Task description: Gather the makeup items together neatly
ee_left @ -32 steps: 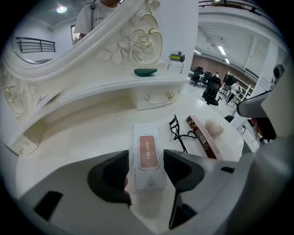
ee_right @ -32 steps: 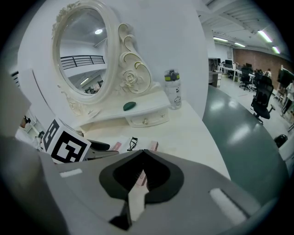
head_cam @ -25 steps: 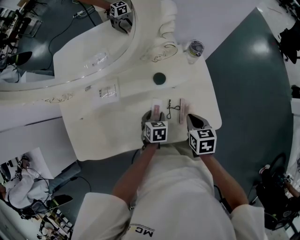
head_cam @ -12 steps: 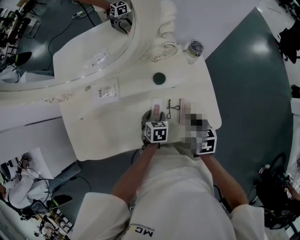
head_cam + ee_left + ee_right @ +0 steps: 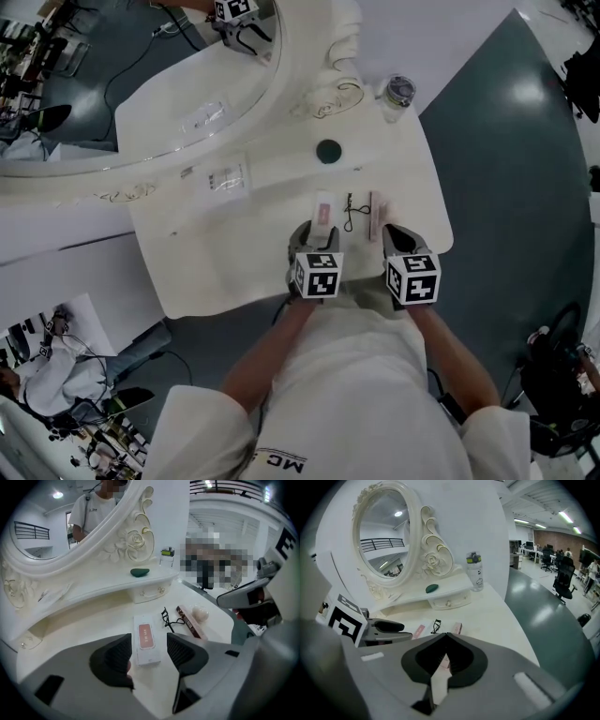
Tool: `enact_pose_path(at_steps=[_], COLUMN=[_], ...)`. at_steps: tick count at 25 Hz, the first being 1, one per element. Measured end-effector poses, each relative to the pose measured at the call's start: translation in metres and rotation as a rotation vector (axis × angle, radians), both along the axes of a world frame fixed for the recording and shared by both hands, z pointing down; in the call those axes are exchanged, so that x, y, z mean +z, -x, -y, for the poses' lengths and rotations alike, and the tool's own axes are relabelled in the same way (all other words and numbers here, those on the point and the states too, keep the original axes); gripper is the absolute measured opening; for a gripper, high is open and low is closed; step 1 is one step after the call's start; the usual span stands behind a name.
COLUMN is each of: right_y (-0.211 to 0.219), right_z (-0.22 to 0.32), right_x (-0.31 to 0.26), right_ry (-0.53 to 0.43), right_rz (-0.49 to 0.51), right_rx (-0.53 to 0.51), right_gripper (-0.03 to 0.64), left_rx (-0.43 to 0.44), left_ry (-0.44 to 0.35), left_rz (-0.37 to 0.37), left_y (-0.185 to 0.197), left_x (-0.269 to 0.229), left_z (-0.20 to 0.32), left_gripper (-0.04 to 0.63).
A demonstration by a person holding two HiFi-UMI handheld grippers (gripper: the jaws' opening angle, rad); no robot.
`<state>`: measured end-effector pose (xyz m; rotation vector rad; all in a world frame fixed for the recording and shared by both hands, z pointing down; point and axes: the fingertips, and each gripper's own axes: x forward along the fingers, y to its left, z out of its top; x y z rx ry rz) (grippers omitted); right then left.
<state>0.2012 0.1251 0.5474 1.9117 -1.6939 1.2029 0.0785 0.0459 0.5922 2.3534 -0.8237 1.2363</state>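
Note:
Three makeup items lie side by side on the white dressing table [image 5: 216,253]: a flat white box with a pink label [image 5: 322,210] [image 5: 146,638], a black eyelash curler [image 5: 350,214] [image 5: 167,618] and a long pink box [image 5: 377,217] [image 5: 189,621]. A beige sponge [image 5: 200,614] sits beside the long box. My left gripper [image 5: 316,234] [image 5: 149,644] is open, its jaws on either side of the white box's near end without pressing it. My right gripper [image 5: 397,239] [image 5: 446,637] is shut, just short of the long pink box, with nothing gripped.
An ornate white mirror [image 5: 141,84] stands behind a raised shelf with a small drawer [image 5: 149,591]. On the shelf lie a dark green object [image 5: 328,151] and a clear packet [image 5: 228,178]. A bottle [image 5: 397,96] stands at the back right. Dark floor drops off past the table's right edge.
The head view has shifted slightly. My left gripper has drawn back a little toward the person, uncovering more of the white box. The items and the right gripper stay about where they were.

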Motion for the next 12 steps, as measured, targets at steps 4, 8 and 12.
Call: enact_pose_path(at_steps=[4, 8, 12], right_y=[0.008, 0.016, 0.027], right_z=[-0.005, -0.008, -0.012], right_x=[-0.004, -0.008, -0.011], right_ry=[-0.016, -0.035, -0.045], right_rz=[-0.024, -0.058, -0.071], right_rx=[0.027, 0.057, 0.091], right_gripper=[0.002, 0.003, 0.002], left_rx=[0.071, 0.12, 0.133], left_ry=[0.027, 0.045, 0.092], left_rz=[-0.048, -0.098, -0.125], left_y=[0.0, -0.005, -0.005], left_x=[-0.024, -0.05, -0.068], left_z=[-0.01, -0.02, -0.029], left_gripper=[0.221, 0.219, 0.18])
